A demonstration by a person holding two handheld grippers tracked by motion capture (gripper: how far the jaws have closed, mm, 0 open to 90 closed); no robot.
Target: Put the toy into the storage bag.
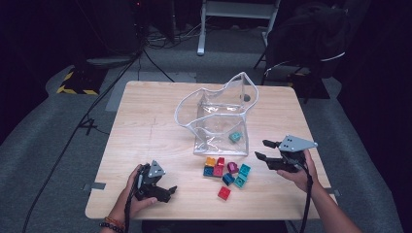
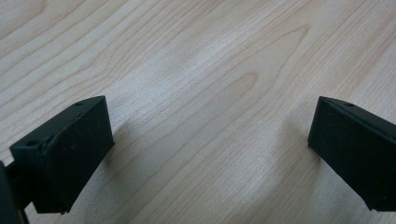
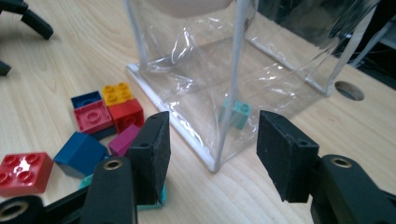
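High view: a clear plastic bag (image 1: 218, 116) stands open near the middle of the wooden counter (image 1: 145, 121), with one teal block (image 1: 235, 137) lying inside it near its front right corner. Just in front of the bag sits a loose cluster of blocks (image 1: 226, 172) in orange, red, magenta, blue and teal, and a single red block (image 1: 224, 193) lies a little nearer the person, apart from the rest. The right gripper (image 1: 265, 150) is held off the counter to the right of the cluster, beside the bag's front right corner, its fingers spread wide and holding nothing. The left gripper (image 1: 167, 191) rests low at the near left of the counter, well apart from the blocks. In the left gripper view its fingers (image 2: 65, 154) stand wide apart over bare wood, empty. In the right gripper view the fingers (image 3: 152, 149) frame the bag's corner seam, the teal block showing through the plastic between them, the cluster lying to the left.
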